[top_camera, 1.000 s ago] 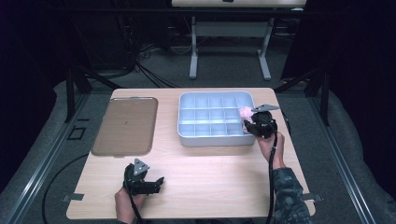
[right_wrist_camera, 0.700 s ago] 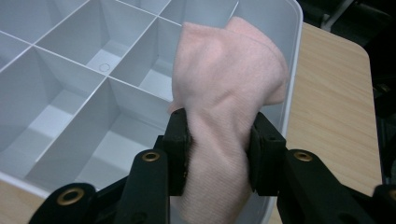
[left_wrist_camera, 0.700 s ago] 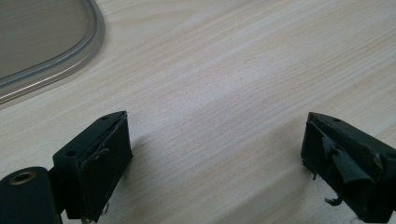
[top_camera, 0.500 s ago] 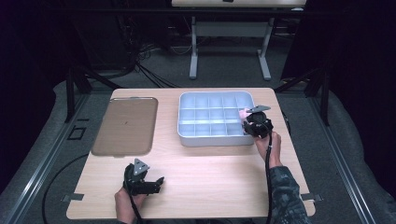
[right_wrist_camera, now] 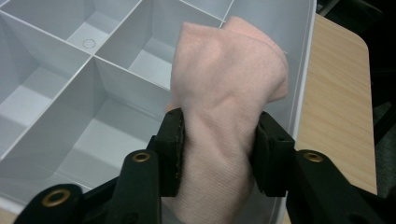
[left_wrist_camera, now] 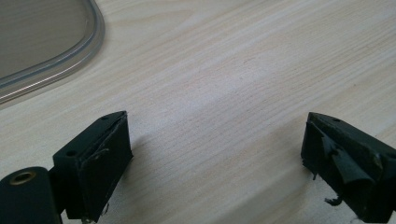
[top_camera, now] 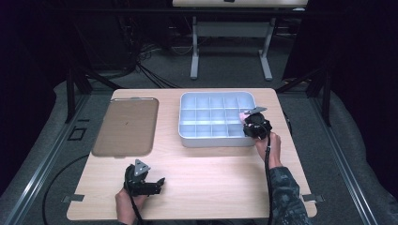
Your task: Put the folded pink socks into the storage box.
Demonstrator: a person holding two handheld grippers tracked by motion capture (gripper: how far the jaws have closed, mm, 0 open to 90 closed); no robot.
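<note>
The right tool [right_wrist_camera: 217, 154] grips a bunched pink cloth [right_wrist_camera: 229, 93] between its pads, its jaws having just been opening a little with the cloth between them, over the right-hand compartments of the pale divided tray [top_camera: 187, 136] at the far right of the desk [top_camera: 211, 187]. The left tool [left_wrist_camera: 215, 154] stands released, jaws wide apart with only bare wood between them, near the desk's near left edge, close to the brown flat tray [top_camera: 126, 126] lying left of the divided tray.
</note>
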